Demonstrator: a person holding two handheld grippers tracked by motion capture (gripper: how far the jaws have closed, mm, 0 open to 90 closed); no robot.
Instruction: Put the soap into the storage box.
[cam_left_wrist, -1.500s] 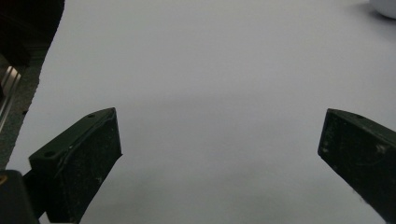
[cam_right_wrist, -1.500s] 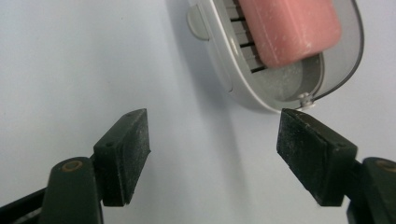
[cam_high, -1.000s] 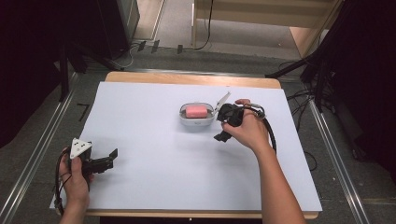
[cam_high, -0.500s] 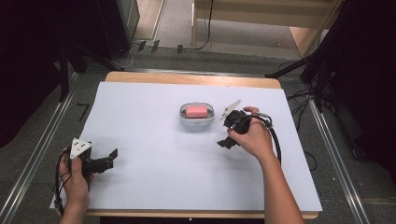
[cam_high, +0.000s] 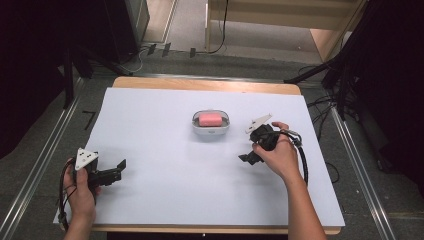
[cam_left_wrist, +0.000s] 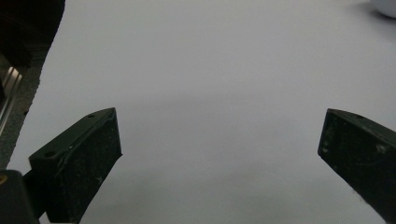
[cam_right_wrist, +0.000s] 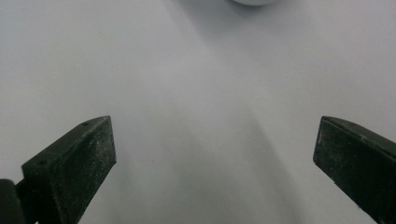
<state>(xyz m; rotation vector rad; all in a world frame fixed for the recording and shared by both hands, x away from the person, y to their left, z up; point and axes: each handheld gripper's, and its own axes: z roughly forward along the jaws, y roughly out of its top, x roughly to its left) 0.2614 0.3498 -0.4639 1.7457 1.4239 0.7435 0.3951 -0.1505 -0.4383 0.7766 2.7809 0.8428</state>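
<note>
High view
- Step in hand: the pink soap (cam_high: 210, 119) lies in the white dish (cam_high: 210, 131), which stands a little back of the desk's (cam_high: 165, 195) middle; the placing looks done, and the right gripper (cam_high: 248, 150) stands apart from the dish, toward the right edge.
- Right gripper: its jaws have just been opening and stand wide, with nothing between them; it touches neither dish nor soap.
- Left gripper (cam_high: 119, 167): held low near the front left corner, well apart from the dish, jaws spread, holding nothing.
- Next move, as a judgement: if the soap is meant to stay put, the right hand (cam_high: 278, 156) need only settle clear of the dish; a fresh pick would call for turning the jaws back toward the dish and straddling the soap.

Left gripper view
- Left gripper (cam_left_wrist: 219, 154): both black jaws stand far apart over bare white desk cover; nothing lies between them.
- Dish (cam_left_wrist: 386, 7): a sliver of its white rim shows at the top right corner, far off.

Right gripper view
- Right gripper (cam_right_wrist: 215, 149): jaws wide, with bare desk cover between them.
- Dish (cam_right_wrist: 254, 2): its white edge shows just at the top, ahead of the jaws and not touched.
</note>
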